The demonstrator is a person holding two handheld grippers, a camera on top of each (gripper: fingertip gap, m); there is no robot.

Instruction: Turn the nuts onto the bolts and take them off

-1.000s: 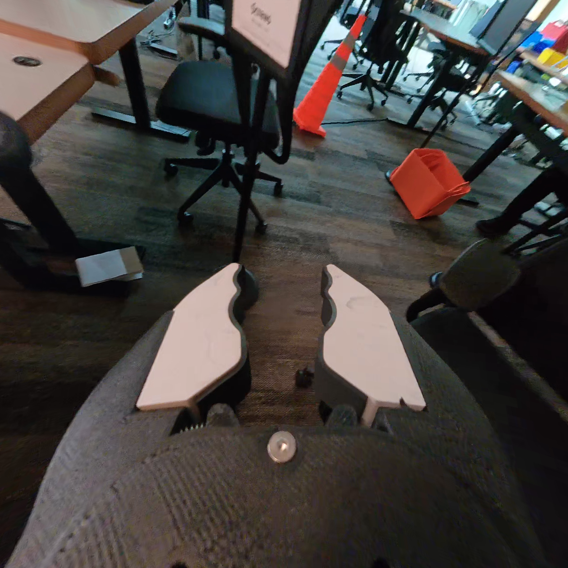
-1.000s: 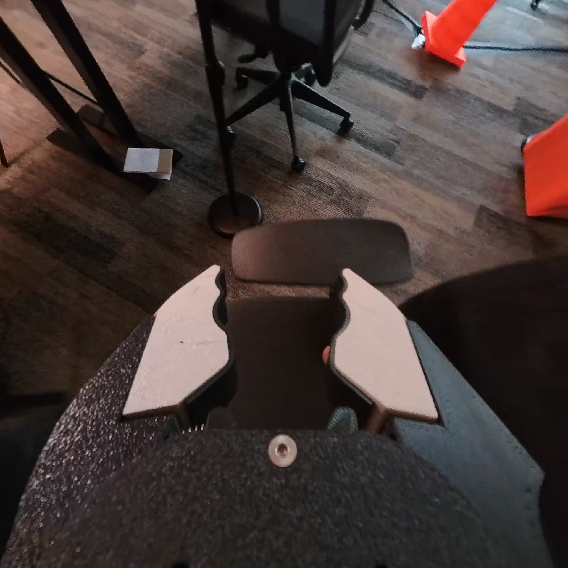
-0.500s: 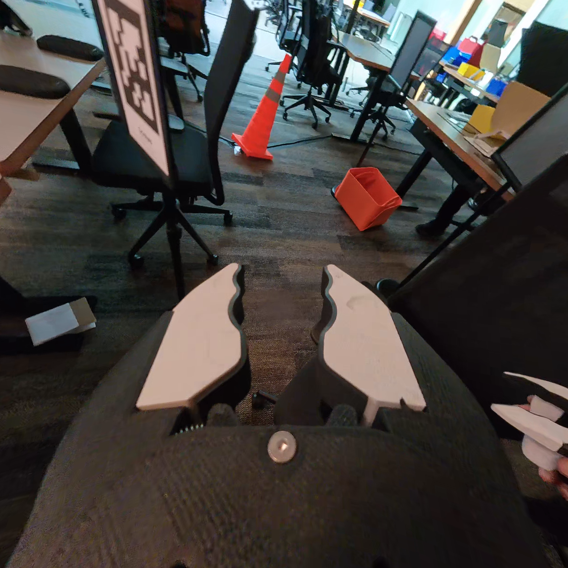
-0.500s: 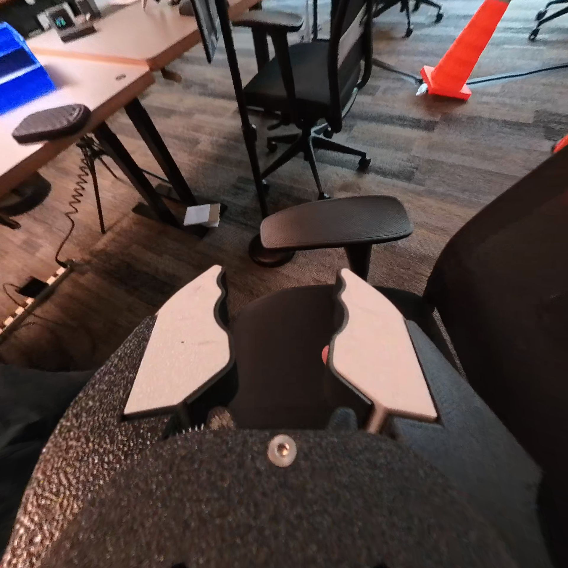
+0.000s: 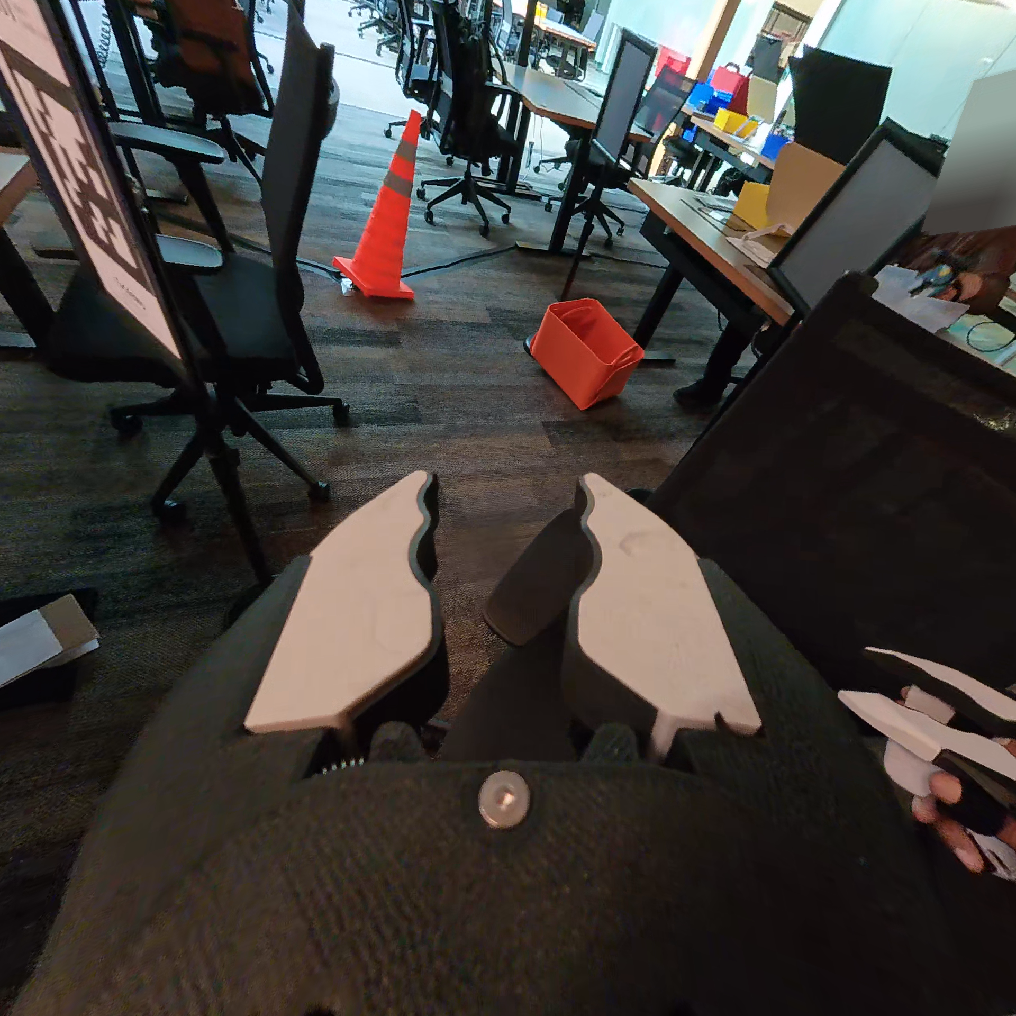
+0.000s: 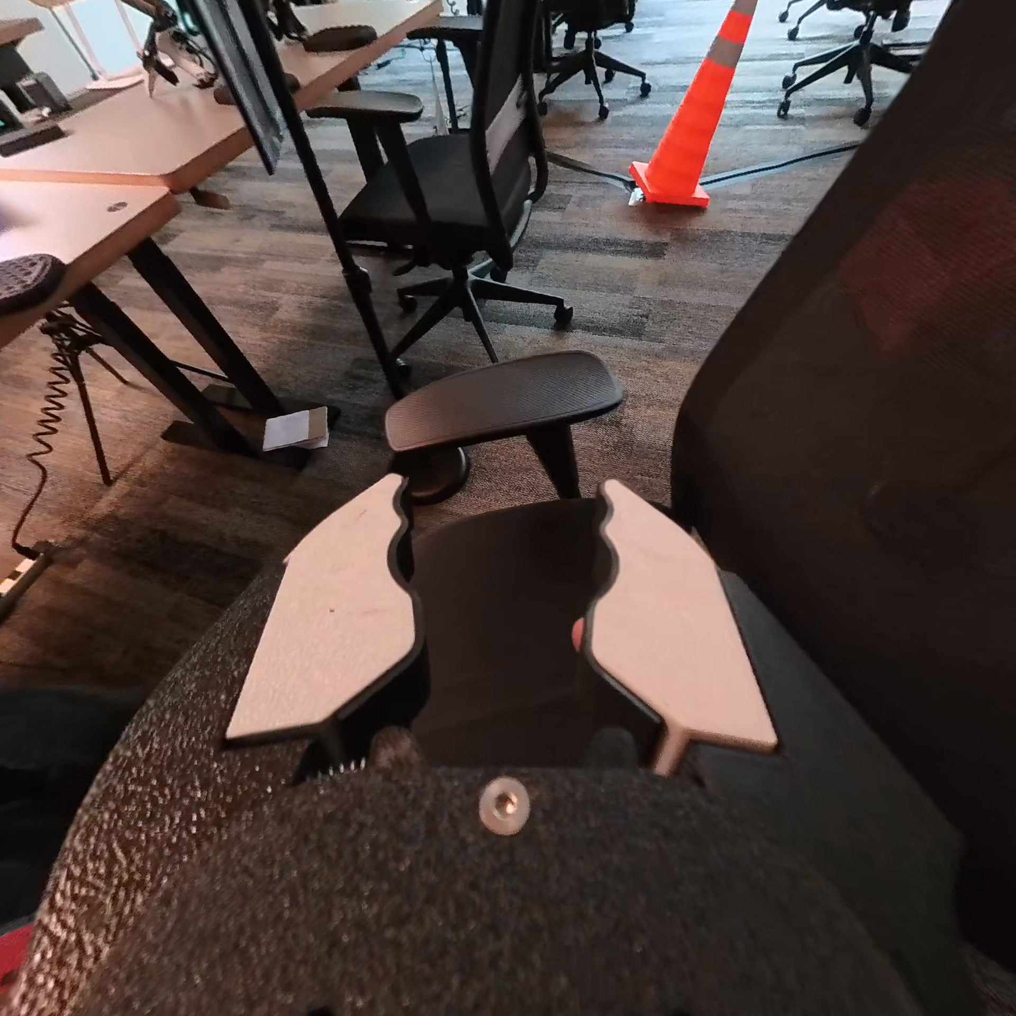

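No nuts or bolts show in either view. My left gripper (image 5: 506, 484) is open and empty, held above the dark floor and pointing out across an office. My right gripper (image 6: 503, 486) is open and empty, held over the seat of a black office chair (image 6: 857, 418), just short of its armrest (image 6: 503, 398). The right gripper also shows at the right edge of the left wrist view (image 5: 934, 709), with a person's hand (image 5: 956, 819) on it.
An orange traffic cone (image 5: 387, 220) and a tipped orange bin (image 5: 585, 352) are on the floor. Black office chairs (image 5: 247, 286), wooden desks (image 6: 110, 154), a black stand pole (image 6: 352, 258) with a patterned board (image 5: 71, 176), and a monitor (image 5: 846, 225) surround me. Across from one pair of fingers to the other is roughly 35 centimeters.
Both grippers have tilted upward, from looking down at the floor to looking across the room. The right gripper has come into the left wrist view. Both jaws stay open.
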